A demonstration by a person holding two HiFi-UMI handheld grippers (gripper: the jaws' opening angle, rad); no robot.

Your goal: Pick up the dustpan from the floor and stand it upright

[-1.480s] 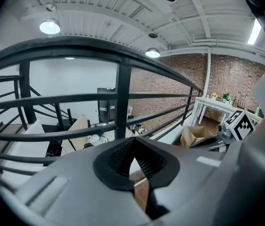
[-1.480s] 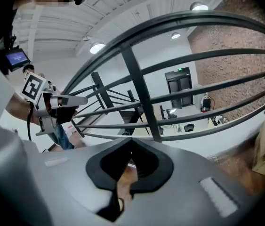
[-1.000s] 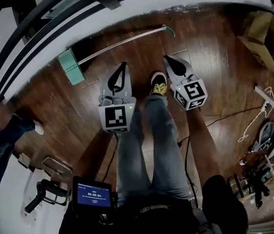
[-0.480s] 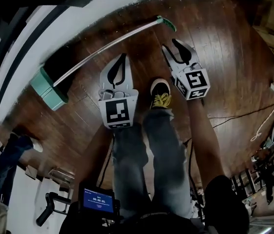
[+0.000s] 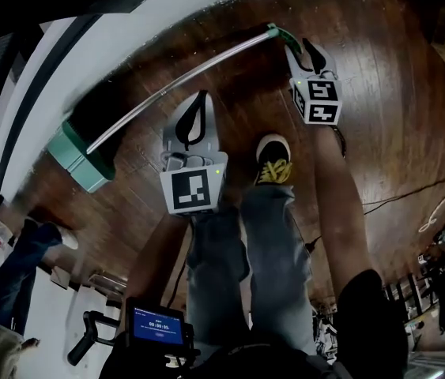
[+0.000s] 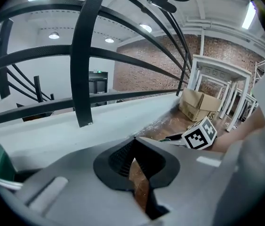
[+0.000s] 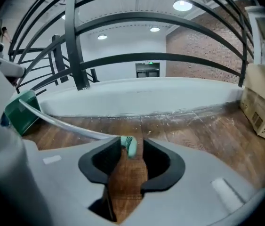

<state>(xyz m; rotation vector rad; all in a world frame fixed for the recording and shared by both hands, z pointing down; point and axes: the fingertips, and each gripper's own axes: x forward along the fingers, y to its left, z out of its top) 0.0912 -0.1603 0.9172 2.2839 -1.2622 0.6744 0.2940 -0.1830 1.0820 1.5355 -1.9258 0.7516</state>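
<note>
We are holding two grippers: the right gripper [image 5: 297, 46] is hanging released, its jaws having just been opening, with the green handle tip [image 7: 130, 146] lying between them at twelve o'clock, while the left gripper [image 5: 201, 95] is hanging clenched on nothing. The single dustpan [image 5: 72, 156] is lying on the floor [image 5: 380, 133], its pan at nine o'clock of the left gripper.

Wood flr [image 5: 380, 101] w/ dustpan [image 5: 76, 155] lying down; cardboard box [image 7: 264, 102] + cable [image 5: 396, 196] too.

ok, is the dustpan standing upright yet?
No, in the head view the dustpan lies flat on the wooden floor, its long handle stretched out along the white ledge.
</note>
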